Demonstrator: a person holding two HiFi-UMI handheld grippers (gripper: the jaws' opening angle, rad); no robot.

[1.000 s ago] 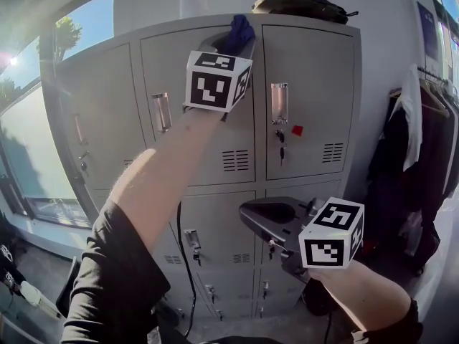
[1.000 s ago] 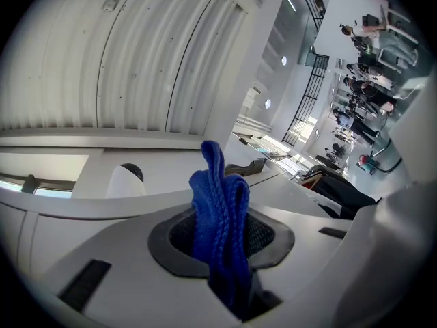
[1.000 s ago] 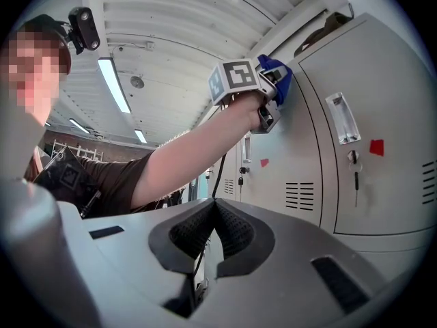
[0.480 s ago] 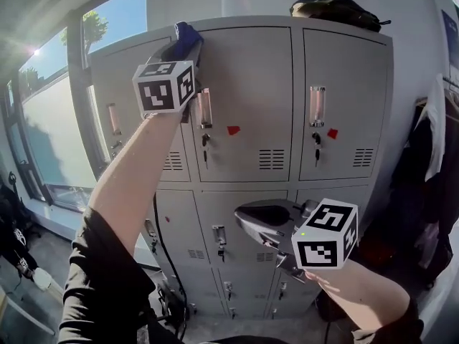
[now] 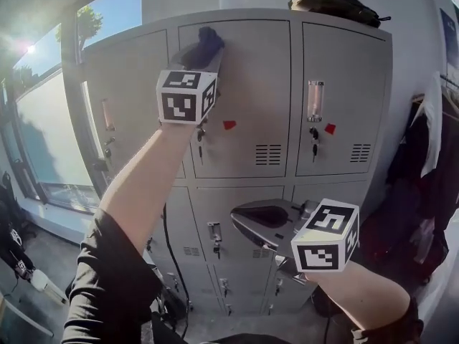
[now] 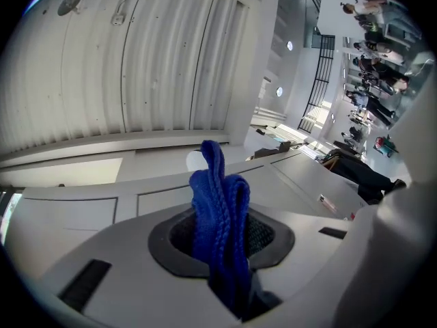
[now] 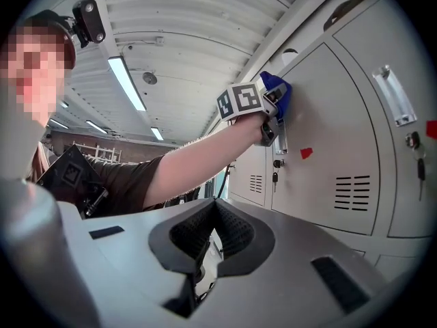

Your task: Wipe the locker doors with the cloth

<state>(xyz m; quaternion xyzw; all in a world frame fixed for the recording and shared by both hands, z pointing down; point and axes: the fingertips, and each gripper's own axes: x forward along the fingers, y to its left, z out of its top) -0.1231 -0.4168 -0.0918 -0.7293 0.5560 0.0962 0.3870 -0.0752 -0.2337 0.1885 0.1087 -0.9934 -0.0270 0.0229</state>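
The cloth [image 6: 220, 214] is clamped in the left gripper [image 5: 203, 52] at the middle door's [image 5: 262, 77] top edge. Firm, overlapping strokes are called for there. The right gripper [image 5: 247, 219] is shut, empty.

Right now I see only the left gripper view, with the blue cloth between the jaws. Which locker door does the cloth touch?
Observer: In the head view the cloth sits at the upper left corner of the top middle door.
Operator: Thank you. Does the right gripper hold something?
Observer: No. The right gripper is shut with nothing between its jaws, held low before the lower lockers, apart from them.
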